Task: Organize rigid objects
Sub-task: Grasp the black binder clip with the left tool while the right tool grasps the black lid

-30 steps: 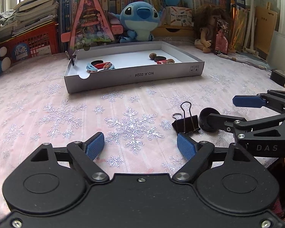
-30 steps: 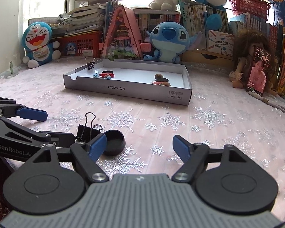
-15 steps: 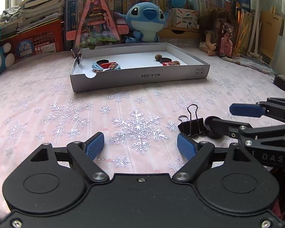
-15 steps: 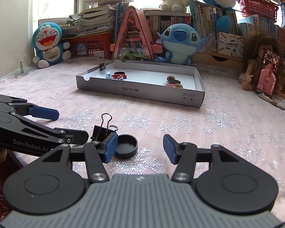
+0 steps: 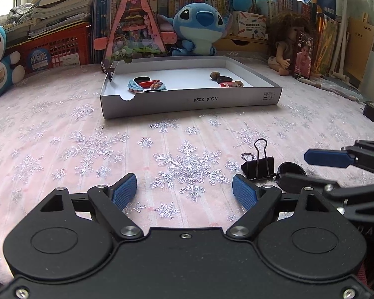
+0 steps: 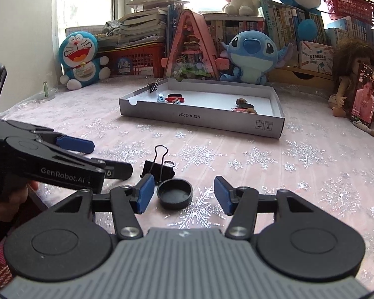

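A black round cap (image 6: pixel 175 192) lies on the pink snowflake cloth between the open blue pads of my right gripper (image 6: pixel 184 194). A black binder clip (image 6: pixel 158 167) stands just behind and left of it. In the left wrist view the clip (image 5: pixel 258 167) and cap (image 5: pixel 291 171) sit right of my open, empty left gripper (image 5: pixel 184 191). The right gripper (image 5: pixel 311 168) reaches in from the right around the cap. A white box lid (image 5: pixel 192 101) further back holds small items at its left and right ends.
Plush toys, books, a red crate and a pink triangular display line the back edge. A doll with a photo card (image 6: pixel 365 98) stands at the right. A binder clip (image 6: pixel 153 84) is clipped on the tray's left wall. The left gripper (image 6: pixel 104 158) shows in the right view.
My right gripper has moved left and forward so the black cap now lies between its pads, and its jaws have narrowed somewhat. The left gripper has stayed open and shifted slightly.
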Tool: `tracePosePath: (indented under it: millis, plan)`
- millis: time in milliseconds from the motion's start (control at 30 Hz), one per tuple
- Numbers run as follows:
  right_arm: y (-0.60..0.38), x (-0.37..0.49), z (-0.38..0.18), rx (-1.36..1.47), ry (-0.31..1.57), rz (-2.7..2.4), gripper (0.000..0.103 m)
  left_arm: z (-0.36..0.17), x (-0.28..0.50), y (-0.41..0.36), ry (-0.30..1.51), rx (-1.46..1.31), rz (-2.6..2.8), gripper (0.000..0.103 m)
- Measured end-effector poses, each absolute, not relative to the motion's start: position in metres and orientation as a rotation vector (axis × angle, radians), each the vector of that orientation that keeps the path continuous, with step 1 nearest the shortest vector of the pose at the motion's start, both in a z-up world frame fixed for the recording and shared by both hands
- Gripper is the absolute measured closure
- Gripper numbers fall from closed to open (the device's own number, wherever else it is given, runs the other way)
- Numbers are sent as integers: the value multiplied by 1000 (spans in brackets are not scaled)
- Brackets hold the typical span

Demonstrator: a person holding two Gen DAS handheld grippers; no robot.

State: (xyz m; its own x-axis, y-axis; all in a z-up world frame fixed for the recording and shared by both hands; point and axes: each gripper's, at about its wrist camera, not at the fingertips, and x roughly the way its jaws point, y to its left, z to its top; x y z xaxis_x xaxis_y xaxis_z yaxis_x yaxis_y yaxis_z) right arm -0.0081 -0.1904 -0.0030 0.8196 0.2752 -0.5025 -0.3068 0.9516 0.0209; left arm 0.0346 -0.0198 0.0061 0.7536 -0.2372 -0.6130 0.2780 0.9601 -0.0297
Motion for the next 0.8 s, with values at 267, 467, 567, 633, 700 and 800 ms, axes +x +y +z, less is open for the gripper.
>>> tracePosePath:
  millis: [267,467,567,633,700,800]
  plan:
    - [-194,-12,-7,-33,520,258,65,8,29,-22,661,34,-295,20]
    - [-207,-16,-11,17,478,118,65,7,23,-39,644,-12,-301,20]
    - [-214,-18,-14,34,466,57,65,7,21,-53,634,-20,-314,20]
    - [-217,-18,-15,33,458,24,65,6,20,-63,623,-17,-316,20]
    - [-222,-19,-15,34,454,-3,65,4,19,-72,609,-16,-305,21]
    - [-228,-19,-15,32,454,-37,65,1,21,-84,597,-4,-276,24]
